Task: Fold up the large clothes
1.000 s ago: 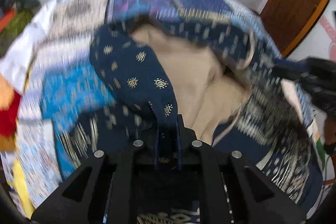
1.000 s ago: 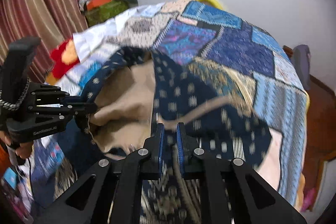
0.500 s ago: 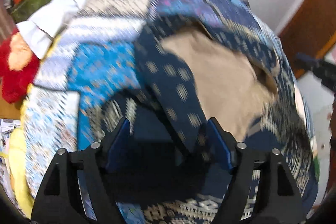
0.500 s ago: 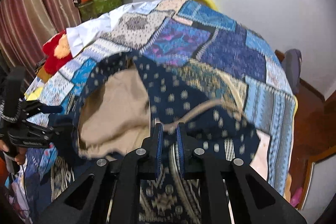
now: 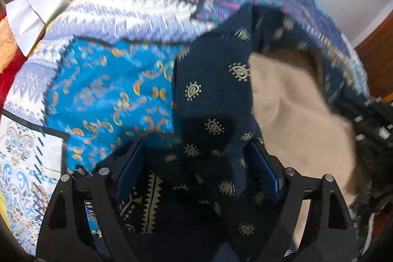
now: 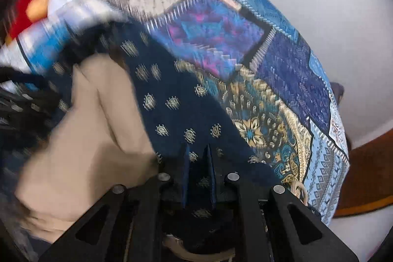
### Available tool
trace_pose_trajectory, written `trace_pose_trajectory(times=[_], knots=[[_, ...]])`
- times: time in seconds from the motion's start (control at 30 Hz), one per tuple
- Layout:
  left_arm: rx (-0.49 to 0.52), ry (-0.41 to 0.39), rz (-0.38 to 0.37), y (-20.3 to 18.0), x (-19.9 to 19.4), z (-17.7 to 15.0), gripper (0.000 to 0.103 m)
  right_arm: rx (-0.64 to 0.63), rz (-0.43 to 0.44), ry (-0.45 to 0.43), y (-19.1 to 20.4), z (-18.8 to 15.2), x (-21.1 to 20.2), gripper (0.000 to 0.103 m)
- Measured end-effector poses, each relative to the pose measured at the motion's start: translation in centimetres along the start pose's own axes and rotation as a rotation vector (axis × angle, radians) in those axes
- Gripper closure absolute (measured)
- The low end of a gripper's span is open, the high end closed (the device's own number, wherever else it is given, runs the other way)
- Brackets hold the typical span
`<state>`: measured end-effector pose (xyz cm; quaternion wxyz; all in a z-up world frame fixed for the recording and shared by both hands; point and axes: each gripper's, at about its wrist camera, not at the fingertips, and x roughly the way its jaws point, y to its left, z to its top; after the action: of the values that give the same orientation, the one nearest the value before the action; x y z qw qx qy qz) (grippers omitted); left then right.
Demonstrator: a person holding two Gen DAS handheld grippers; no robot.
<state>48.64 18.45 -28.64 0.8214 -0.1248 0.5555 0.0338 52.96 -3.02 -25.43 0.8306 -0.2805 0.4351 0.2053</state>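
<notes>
Left gripper (image 5: 196, 171): jaws spread wide, having just been opening; a second ago they were pinched on a fold of the navy paisley garment (image 5: 216, 109). That fold now lies loose between the blue pads, pressed by neither. Judged: this side of the fold has been let go and laid down.

Right gripper (image 6: 197, 176): jaws together, clamped on the garment's navy edge, as a second ago. Judged: its side is not yet released; the fold is half set.

Garment: directly ahead of and beneath both grippers, spread on the bed. Its beige lining (image 5: 294, 109) lies exposed to the right of the left gripper and to the left of the right gripper, between the two. Compared with a second ago, both views sit closer to the cloth, which lies flatter.

Patchwork bedspread (image 5: 105, 95): under the garment, showing beyond it on all far sides.

White cloth (image 5: 36, 6): far ahead-left of the left gripper, at the bed's edge, well apart.

Red and orange item (image 6: 29, 9): beyond the white cloth; blurred, kind unclear.

Obstructions: none on the bedspread near the garment. Judged: the loose fold between the open left jaws could snag on withdrawal.
</notes>
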Motion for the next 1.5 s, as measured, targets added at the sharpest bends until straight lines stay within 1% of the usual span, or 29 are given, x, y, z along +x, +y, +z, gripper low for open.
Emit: trace_pose_trajectory(times=[0.03, 0.07, 0.13, 0.2, 0.23, 0.3, 0.4, 0.5, 0.57, 0.63, 0.7, 0.73, 0.77, 0.8, 0.83, 0.87, 0.9, 0.97, 1.03, 1.1, 1.17, 1.2, 1.23, 1.27, 1.33, 1.37, 1.43, 1.5], knots=[[0.005, 0.008, 0.004, -0.1, 0.4, -0.4, 0.019, -0.009, 0.004, -0.039, -0.1, -0.5, -0.3, 0.093], [0.006, 0.007, 0.0, 0.0, 0.4, -0.6, 0.019, -0.004, -0.003, -0.05, -0.3, -0.9, -0.5, 0.093], [0.001, 0.004, -0.011, 0.4, 0.0, -0.8, 0.019, 0.02, 0.004, -0.044, -0.8, -1.4, -0.7, 0.093], [-0.001, -0.004, -0.019, 0.6, -1.0, -0.6, 0.019, 0.025, -0.013, -0.038, -1.2, -1.7, -0.9, 0.093], [0.003, -0.014, -0.021, 0.6, -1.5, -0.5, 0.019, 0.023, -0.034, -0.034, -1.4, -1.9, -0.9, 0.093], [0.024, -0.054, -0.015, 0.5, -3.0, 0.1, 0.019, 0.031, -0.044, -0.034, -1.9, -2.2, -0.9, 0.093], [0.047, -0.098, 0.014, 0.0, -4.1, 1.4, 0.019, 0.073, -0.061, -0.031, -2.8, -2.7, -1.0, 0.093], [0.04, -0.107, 0.049, -0.4, -3.5, 3.4, 0.019, 0.094, -0.042, -0.033, -3.5, -3.2, -0.8, 0.093], [0.027, -0.1, 0.068, -0.5, -2.1, 5.1, 0.019, 0.098, -0.038, -0.031, -3.6, -3.3, -0.9, 0.093], [0.024, -0.079, 0.115, -1.0, -0.4, 6.8, 0.02, 0.113, -0.031, -0.022, -3.8, -3.4, -1.0, 0.093], [0.04, -0.069, 0.169, -1.5, 1.0, 7.9, 0.03, 0.142, -0.011, -0.008, -4.2, -3.7, -1.4, 0.093], [0.048, -0.063, 0.153, -1.8, 1.3, 8.3, 0.048, 0.166, 0.018, -0.008, -4.6, -4.1, -2.0, 0.093], [0.054, -0.056, 0.109, -2.3, 1.3, 8.5, 0.072, 0.185, 0.042, -0.015, -5.0, -4.4, -2.7, 0.093], [0.056, -0.064, 0.112, -2.5, 1.0, 8.5, 0.078, 0.198, 0.063, -0.022, -5.4, -4.8, -3.3, 0.093], [0.073, -0.097, 0.143, -3.6, 0.2, 8.5, 0.082, 0.219, 0.091, -0.033, -6.1, -5.3, -4.2, 0.093], [0.106, -0.124, 0.159, -4.6, -0.6, 8.2, 0.085, 0.241, 0.116, -0.045, -6.8, -5.9, -5.1, 0.093], [0.146, -0.152, 0.162, -5.8, -1.7, 7.8, 0.086, 0.259, 0.133, -0.053, -7.3, -6.4, -5.7, 0.093], [0.212, -0.204, 0.145, -7.9, -4.1, 6.9, 0.086, 0.312, 0.163, -0.06, -8.9, -7.8, -7.2, 0.093], [0.298, -0.277, 0.093, -10.6, -8.0, 5.2, 0.086, 0.354, 0.182, -0.058, -10.3, -9.1, -8.4, 0.093], [0.355, -0.32, 0.053, -12.6, -10.7, 3.5, 0.086, 0.388, 0.186, -0.057, -11.3, -10.4, -9.6, 0.093], [0.431, -0.359, 0.006, -14.9, -14.1, 0.9, 0.086, 0.418, 0.182, -0.057, -12.1, -11.8, -11.1, 0.093], [0.45, -0.364, -0.008, -15.6, -14.9, 0.2, 0.086, 0.429, 0.183, -0.059, -12.3, -12.4, -11.8, 0.093], [0.48, -0.369, -0.038, -16.6, -16.3, -1.5, 0.086, 0.443, 0.185, -0.064, -12.5, -13.1, -12.7, 0.093], [0.495, -0.367, -0.054, -17.4, -16.6, -2.1, 0.086, 0.455, 0.189, -0.071, -12.6, -13.8, -13.7, 0.093], [0.539, -0.358, -0.106, -18.7, -17.9, -5.3, 0.086, 0.467, 0.202, -0.084, -12.7, -15.0, -15.5, 0.093], [0.551, -0.351, -0.12, -19.0, -18.1, -6.3, 0.086, 0.47, 0.207, -0.092, -12.7, -15.6, -16.5, 0.093], [0.582, -0.321, -0.15, -19.7, -18.1, -9.4, 0.086, 0.474, 0.21, -0.105, -12.2, -16.7, -18.3, 0.093], [0.61, -0.27, -0.188, -20.1, -17.2, -11.8, 0.086, 0.477, 0.22, -0.113, -11.9, -17.7, -19.8, 0.093]])
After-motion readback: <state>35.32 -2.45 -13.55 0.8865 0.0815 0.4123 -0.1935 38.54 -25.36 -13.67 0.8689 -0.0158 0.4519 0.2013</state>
